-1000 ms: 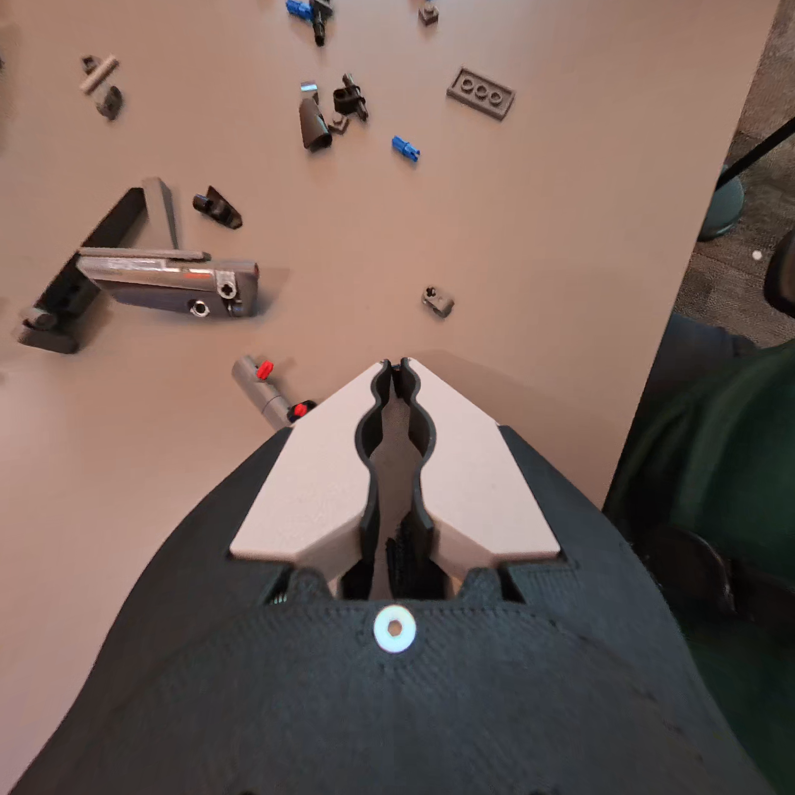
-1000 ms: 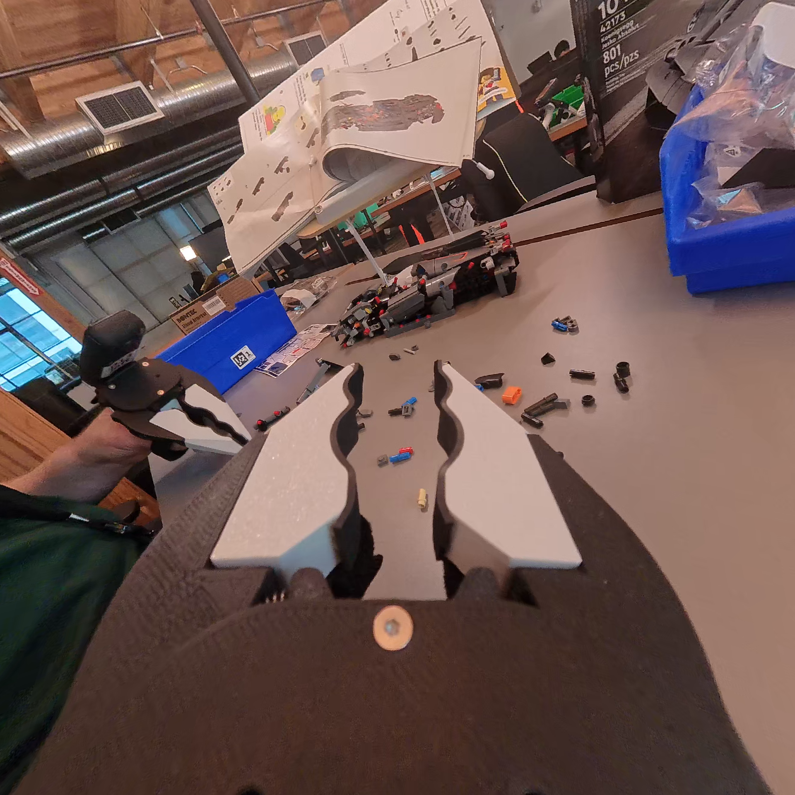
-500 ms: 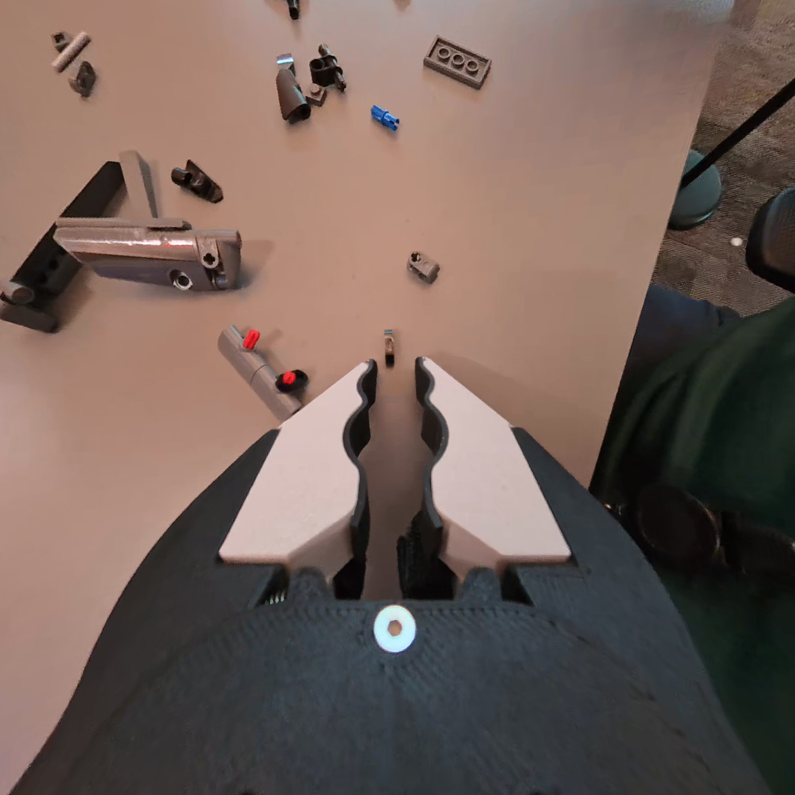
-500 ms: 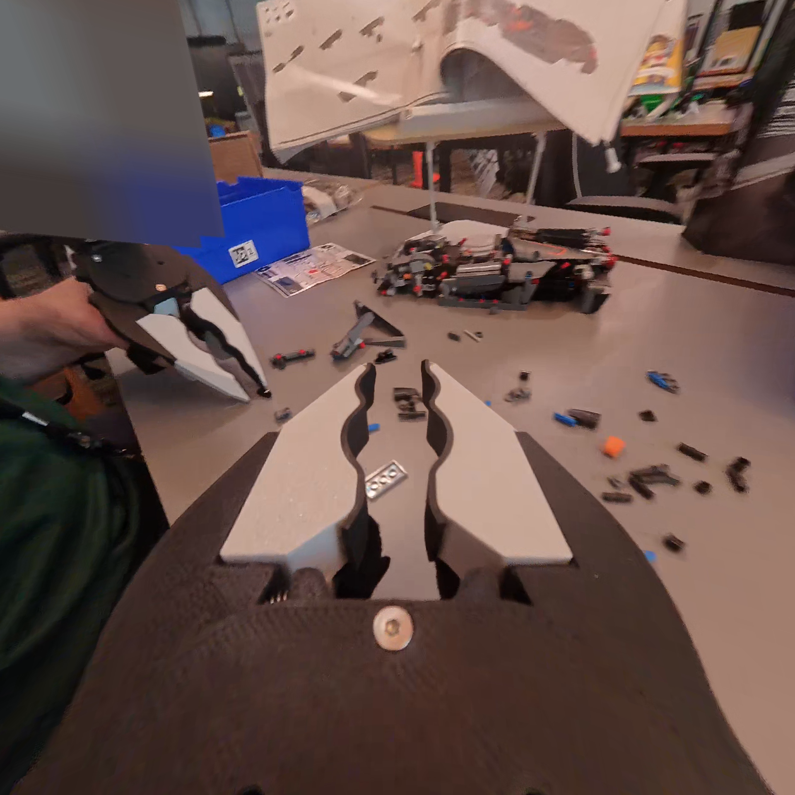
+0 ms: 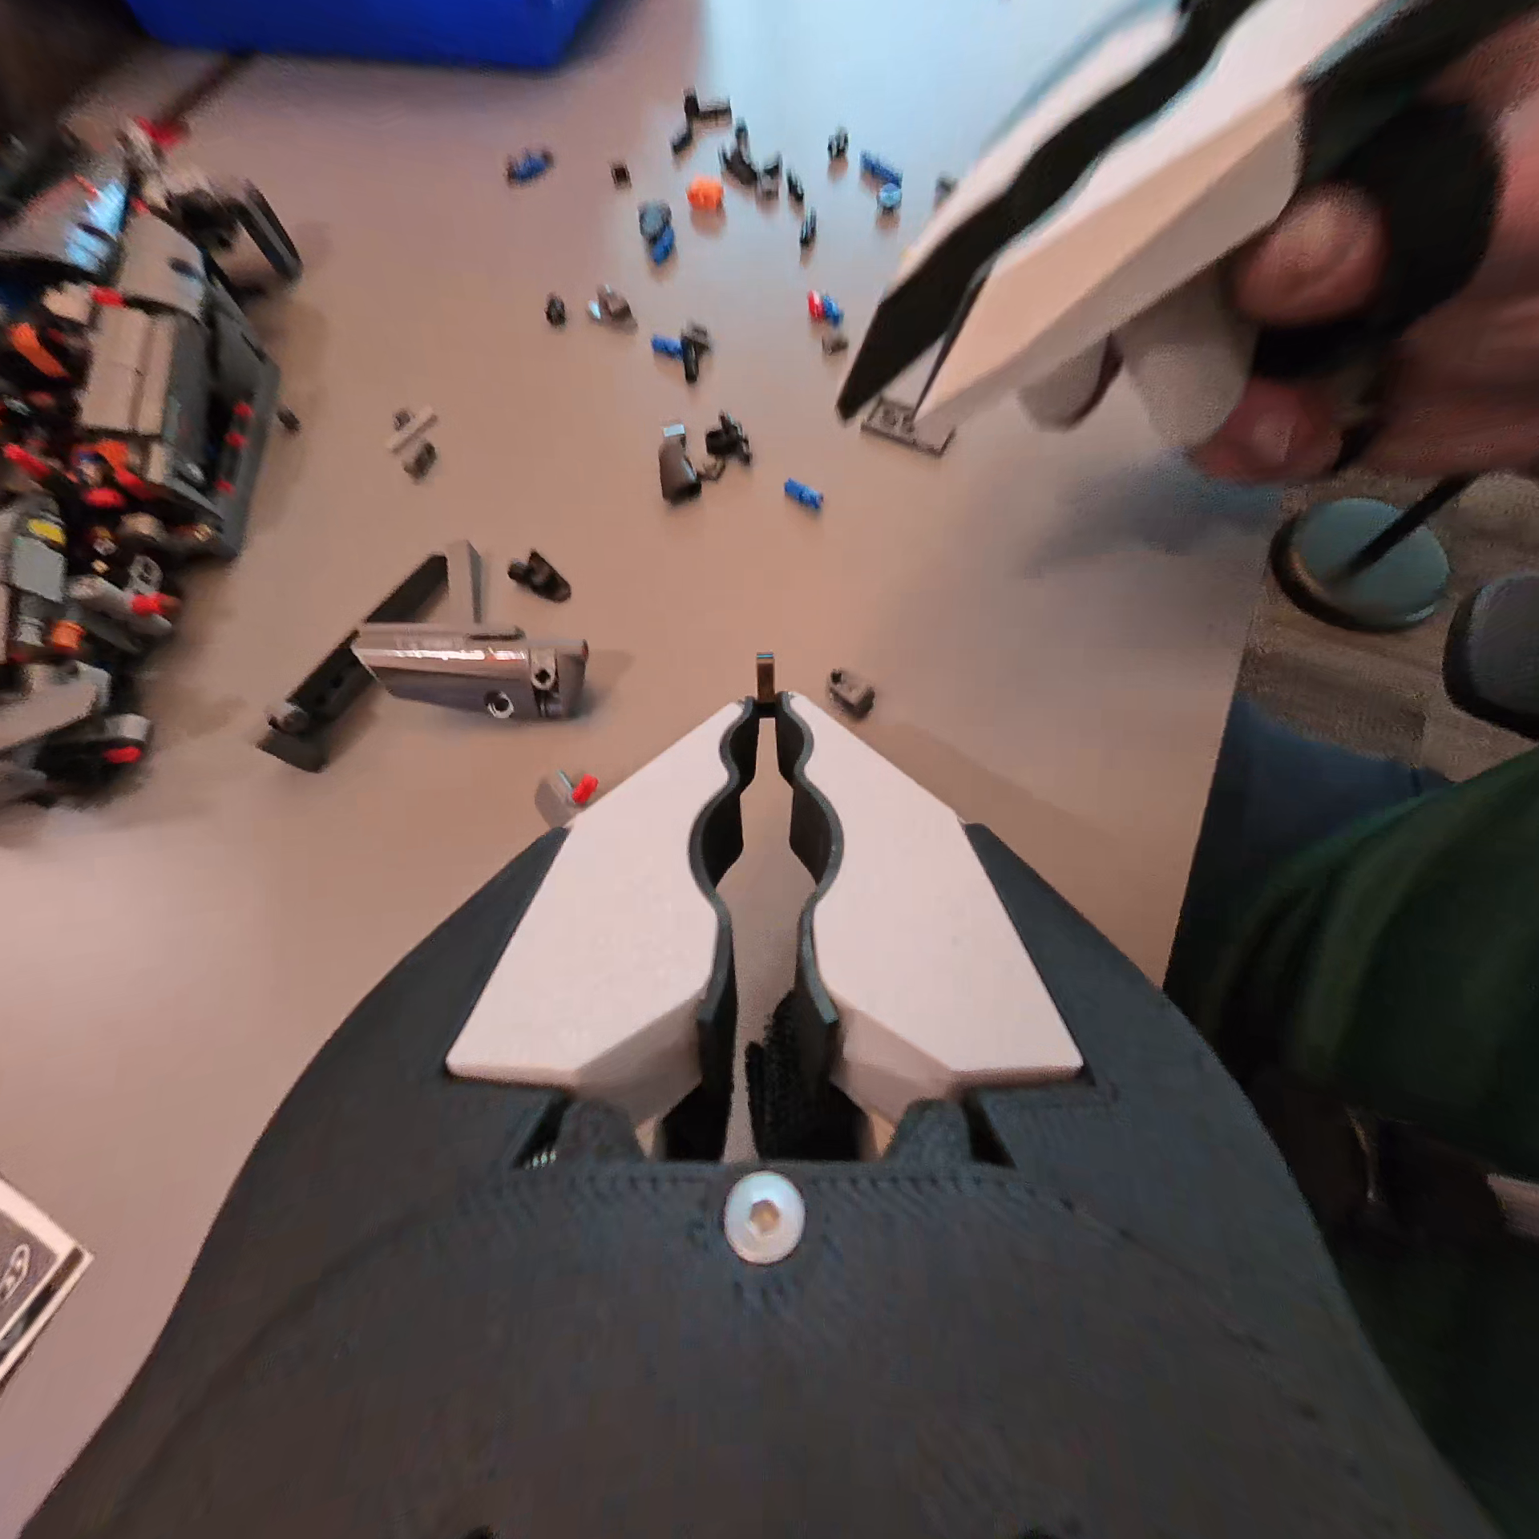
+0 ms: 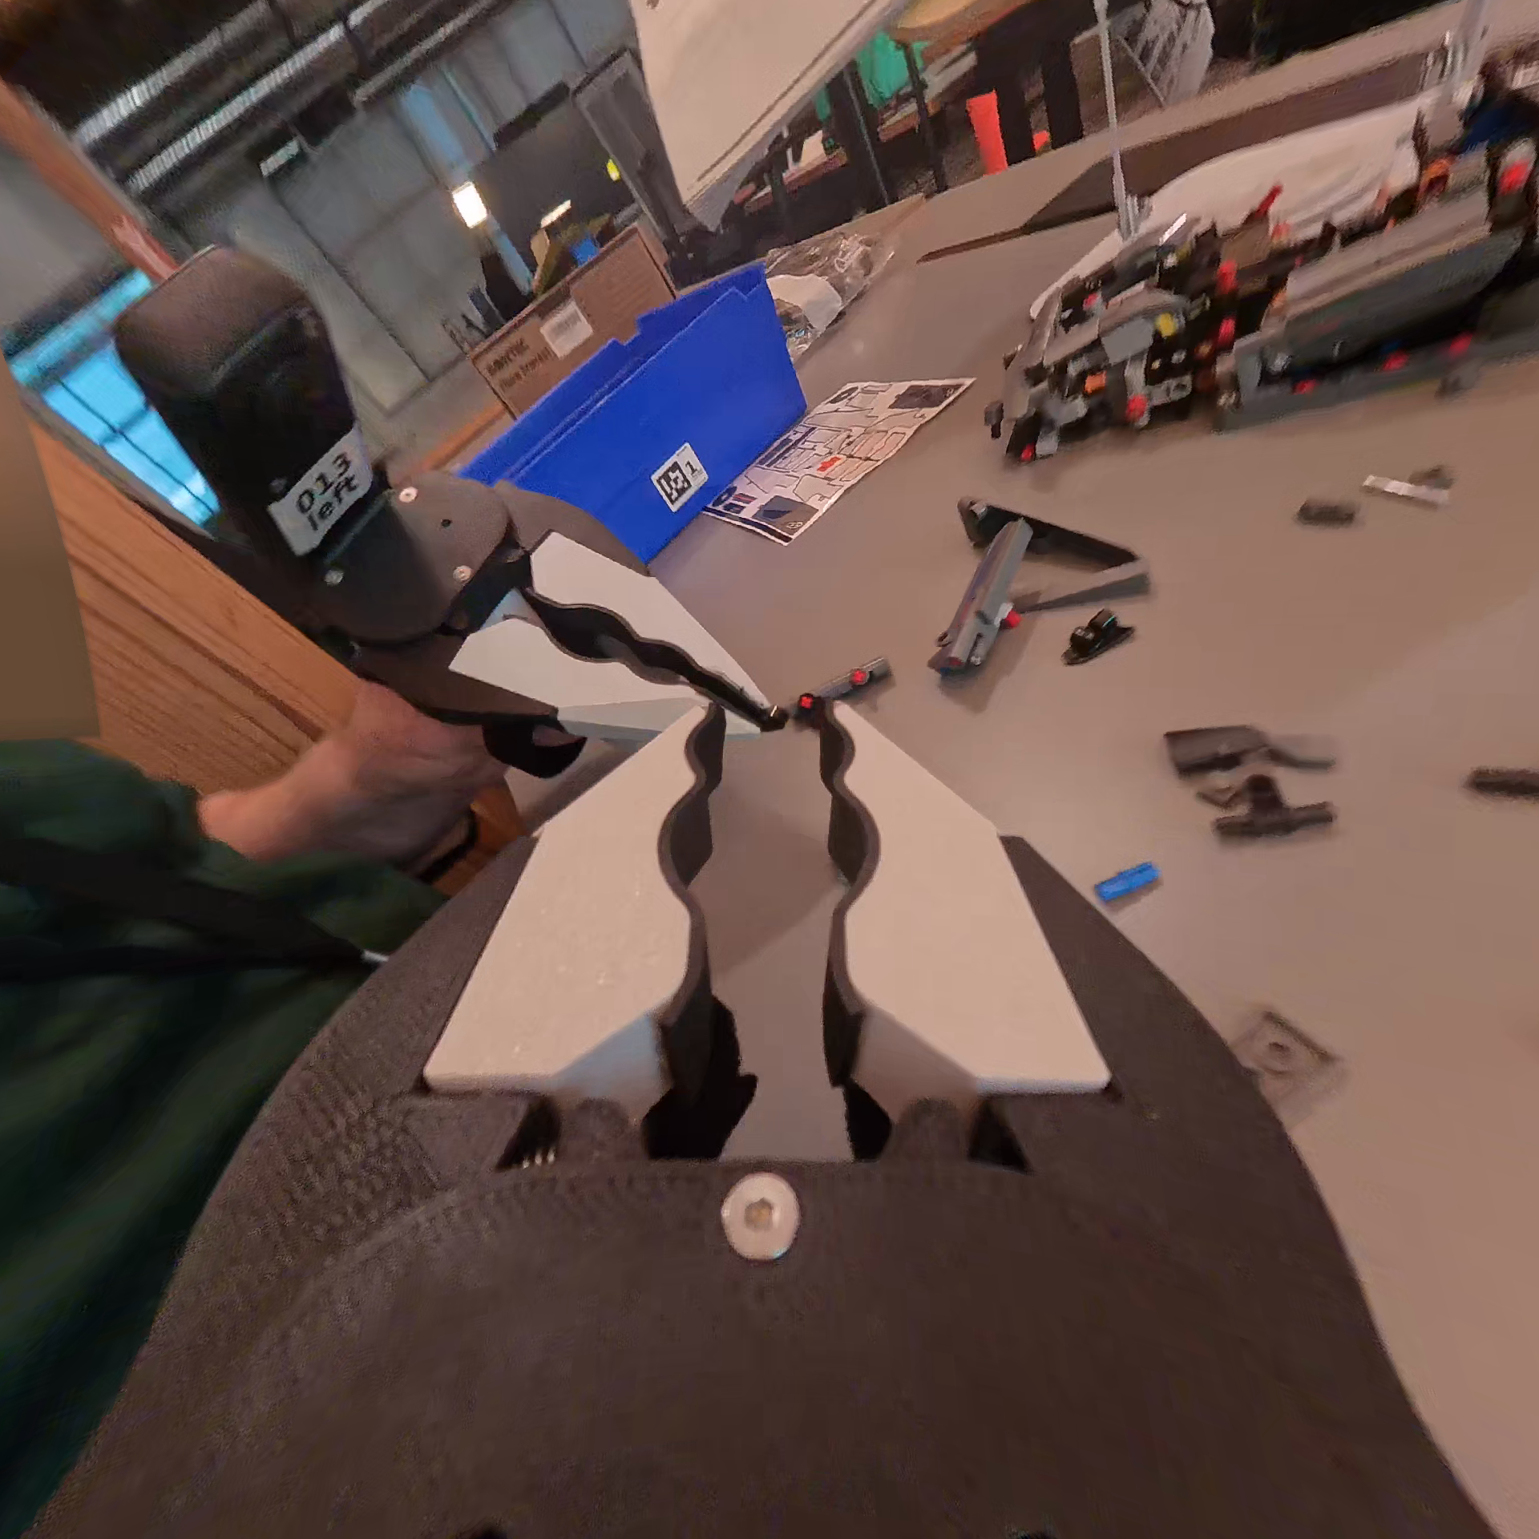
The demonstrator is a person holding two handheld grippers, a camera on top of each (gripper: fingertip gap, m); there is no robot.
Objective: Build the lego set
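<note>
Left gripper (image 5: 764, 708) pinches small dark pin (image 5: 765, 673) by its end; light, rigid, easily dropped. Right gripper (image 6: 764, 723) jaws apart, empty

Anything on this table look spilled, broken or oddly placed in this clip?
Nothing looks damaged. Loose pieces lie scattered over the table, as usual mid-build. The left gripper pinches a small dark pin only at its very fingertips, a thin hold. The right gripper is open and empty.
</note>
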